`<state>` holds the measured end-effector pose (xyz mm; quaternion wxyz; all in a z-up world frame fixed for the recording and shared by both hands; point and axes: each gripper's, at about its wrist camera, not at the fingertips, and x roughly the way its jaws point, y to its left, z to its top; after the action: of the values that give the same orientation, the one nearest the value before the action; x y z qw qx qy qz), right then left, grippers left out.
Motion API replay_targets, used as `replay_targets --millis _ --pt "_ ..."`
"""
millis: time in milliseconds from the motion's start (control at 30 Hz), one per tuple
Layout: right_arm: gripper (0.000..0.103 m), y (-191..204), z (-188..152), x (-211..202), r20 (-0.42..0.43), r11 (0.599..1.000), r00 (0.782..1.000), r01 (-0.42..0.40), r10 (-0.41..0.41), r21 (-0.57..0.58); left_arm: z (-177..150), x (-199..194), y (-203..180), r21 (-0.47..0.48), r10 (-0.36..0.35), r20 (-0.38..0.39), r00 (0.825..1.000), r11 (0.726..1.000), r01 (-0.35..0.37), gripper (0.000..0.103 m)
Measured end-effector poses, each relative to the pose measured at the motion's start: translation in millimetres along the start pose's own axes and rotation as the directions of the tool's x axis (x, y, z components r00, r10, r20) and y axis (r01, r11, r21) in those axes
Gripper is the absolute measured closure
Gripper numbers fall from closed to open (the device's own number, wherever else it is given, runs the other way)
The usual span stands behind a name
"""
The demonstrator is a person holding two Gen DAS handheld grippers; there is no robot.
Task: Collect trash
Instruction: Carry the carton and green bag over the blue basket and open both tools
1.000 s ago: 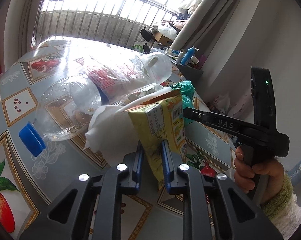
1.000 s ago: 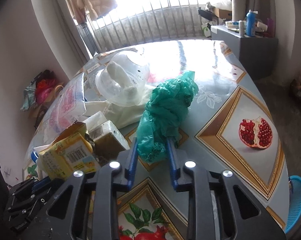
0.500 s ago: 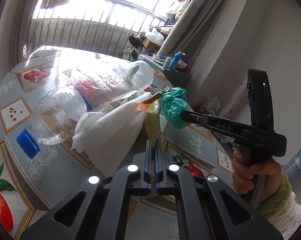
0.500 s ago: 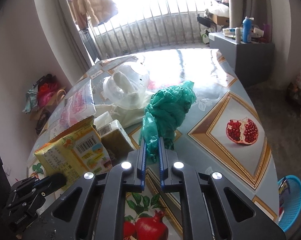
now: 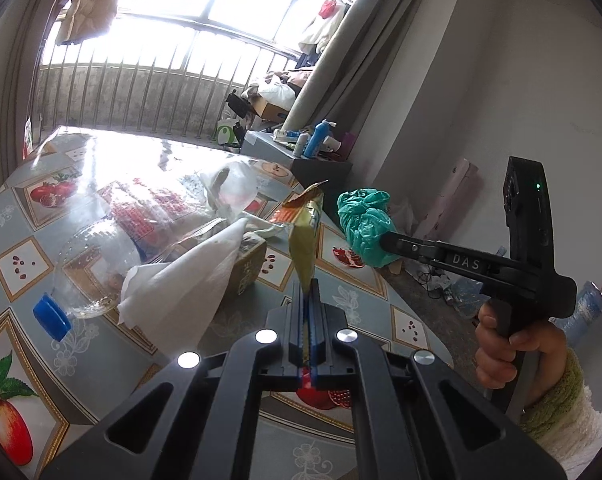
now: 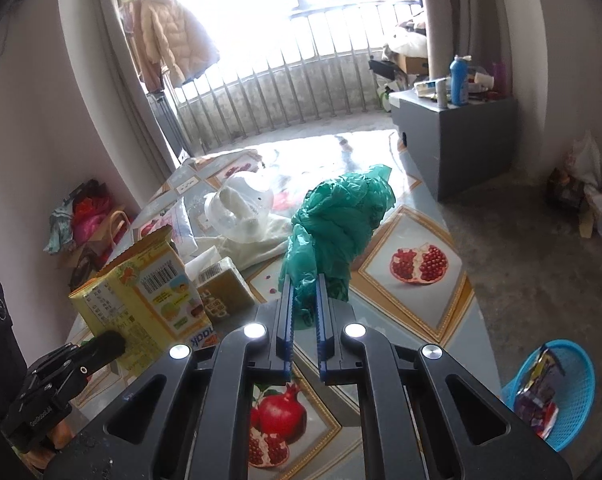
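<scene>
Bright daylight enters through a wide barred window (image 6: 301, 60) flanked by grey-beige curtains (image 5: 341, 52), beside plain pale walls (image 5: 481, 80). A dark grey cabinet (image 6: 453, 136) stands on the bare concrete floor (image 6: 533, 248); a pale padded jacket (image 6: 173, 44) hangs by the window.

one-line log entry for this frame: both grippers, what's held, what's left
left gripper: shut on yellow packet | right gripper: shut on green bag | on table: bottle, tissue | blue basket: on floor
</scene>
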<state>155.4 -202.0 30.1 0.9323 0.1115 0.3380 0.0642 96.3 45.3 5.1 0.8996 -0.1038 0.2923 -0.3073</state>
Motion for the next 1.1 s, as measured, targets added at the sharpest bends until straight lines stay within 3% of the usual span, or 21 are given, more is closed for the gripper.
replay_targets --millis 167,367,533,667,867,1100 --pt "0.096 -20 -8 -28 0.032 0.997 0.997 0.064 -0.065 0.040 11 8 -25 0.059 -0.056 -0.006 0.998 0.997 0.056 0.102" --pt "0.096 -59 -28 -51 0.039 0.980 0.988 0.146 -0.152 0.132 16 44 -68 0.130 -0.115 -0.090 0.989 0.983 0.126 0.102" --pt "0.096 -105 -49 -65 0.016 0.949 0.974 0.214 -0.224 0.230 14 81 -110 0.162 -0.169 -0.180 0.969 0.967 0.199 0.102" --pt "0.096 -138 -68 -74 -0.013 0.919 0.961 0.268 -0.276 0.290 12 114 -149 0.182 -0.225 -0.244 0.943 0.945 0.272 0.102" --pt "0.096 -191 -98 -80 -0.074 0.850 0.934 0.349 -0.349 0.395 5 174 -205 0.177 -0.274 -0.375 0.886 0.917 0.358 0.102" --pt "0.096 -245 -132 -75 -0.157 0.763 0.907 0.414 -0.390 0.497 -13 261 -270 0.121 -0.317 -0.552 0.771 0.885 0.450 0.101"
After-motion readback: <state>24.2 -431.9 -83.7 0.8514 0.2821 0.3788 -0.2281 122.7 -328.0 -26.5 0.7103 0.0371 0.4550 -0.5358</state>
